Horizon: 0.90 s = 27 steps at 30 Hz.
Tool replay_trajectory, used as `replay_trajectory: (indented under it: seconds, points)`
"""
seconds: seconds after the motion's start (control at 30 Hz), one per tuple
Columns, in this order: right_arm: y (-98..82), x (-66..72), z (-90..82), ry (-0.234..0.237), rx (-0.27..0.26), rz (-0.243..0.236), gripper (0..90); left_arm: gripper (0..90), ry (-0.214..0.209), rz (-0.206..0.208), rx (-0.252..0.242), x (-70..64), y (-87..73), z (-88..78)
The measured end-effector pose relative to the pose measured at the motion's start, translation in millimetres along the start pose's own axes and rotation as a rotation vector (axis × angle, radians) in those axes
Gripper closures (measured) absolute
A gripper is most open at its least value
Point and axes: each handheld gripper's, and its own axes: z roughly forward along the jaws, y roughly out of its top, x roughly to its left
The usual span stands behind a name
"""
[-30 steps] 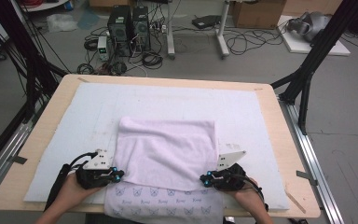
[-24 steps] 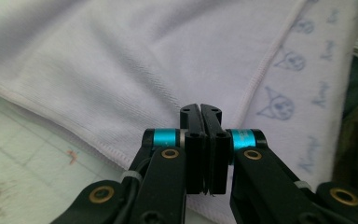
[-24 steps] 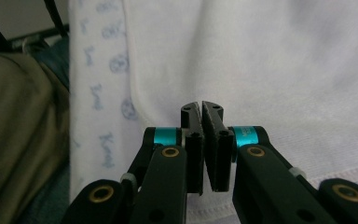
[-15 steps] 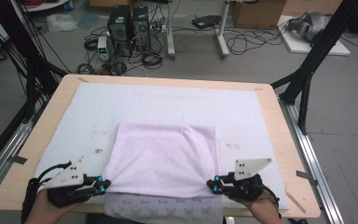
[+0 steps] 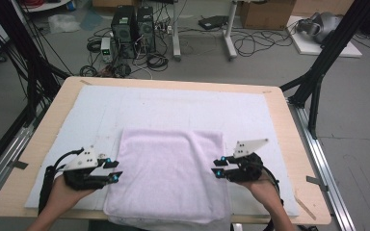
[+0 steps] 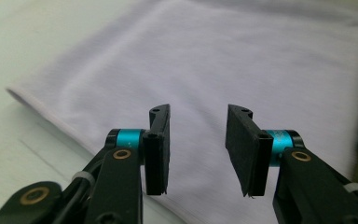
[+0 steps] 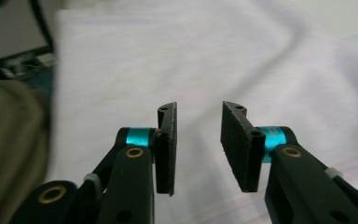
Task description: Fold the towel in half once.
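- Grey floor lies beyond the counter [image 5: 38,144], with computer towers [image 5: 134,26], many loose cables [image 5: 250,45] and a cardboard box [image 5: 265,12] on it.
- On the wooden counter lies a white mat [image 5: 173,108] that covers most of its top.
- A pale pink towel [image 5: 166,180] lies folded on the near half of the mat, in the middle between the two hands; its near edge reaches the near edge of the counter.
- The left claw [image 5: 117,170] is just beside the left edge of the towel, and it points toward the towel.
- In the left gripper view the towel [image 6: 223,70] lies flat below the left claw [image 6: 198,144], with its folded edge at the left.
- The jaws of the left claw have just been opening; they stand moderately apart, and nothing is between them.
- The right claw [image 5: 218,166] is at the right edge of the towel and points inward to it.
- In the right gripper view the towel [image 7: 205,60] lies under the right claw [image 7: 198,144].
- The jaws of the right claw have just been opening too; they are moderately apart and hold nothing.
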Motion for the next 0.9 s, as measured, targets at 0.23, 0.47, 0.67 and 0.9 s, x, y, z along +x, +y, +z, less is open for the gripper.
replay_trajectory:
  seconds: [0.23, 0.47, 0.67, 0.9]
  points:
    - [19.0, -54.8, 15.8, -0.104, 0.030, 0.052, 55.8, 58.7, 0.060, -0.098, -0.006, 53.5, 16.5, 36.7]
    - [22.8, -99.9, 27.6, -0.168, 0.046, 0.129, 44.1, 54.3, 0.136, -0.226, 0.029, 101.7, 15.2, 65.2]
    - [10.5, -117.8, 40.6, -0.181, 0.064, 0.187, 36.4, 39.9, 0.153, -0.321, 0.096, 121.1, 4.4, 88.1]
    - [9.9, -120.6, 55.5, -0.162, 0.109, 0.163, 76.5, 82.8, 0.133, -0.271, 0.108, 117.1, 7.5, 91.7]
